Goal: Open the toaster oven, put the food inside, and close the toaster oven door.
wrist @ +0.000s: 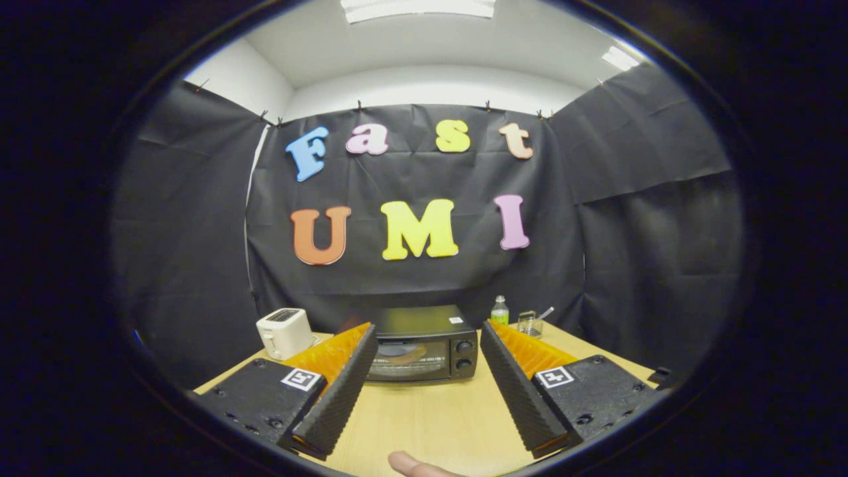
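A black toaster oven point(421, 344) stands on the wooden table point(424, 417), beyond my fingers and framed between their tips. Its glass door is up and closed, and two knobs sit on its right side. Something pale shows dimly behind the glass; I cannot tell what it is. My gripper point(427, 334) hovers above the table, open wide, with nothing between the fingers point(338, 391). A fingertip of a person point(414, 466) pokes in over the near edge of the table, below the fingers.
A white toaster point(285, 332) sits left of the oven. To the oven's right stand a small green-labelled bottle point(500, 311) and a clear glass with a utensil in it point(531, 323). Black cloth walls close the booth on three sides.
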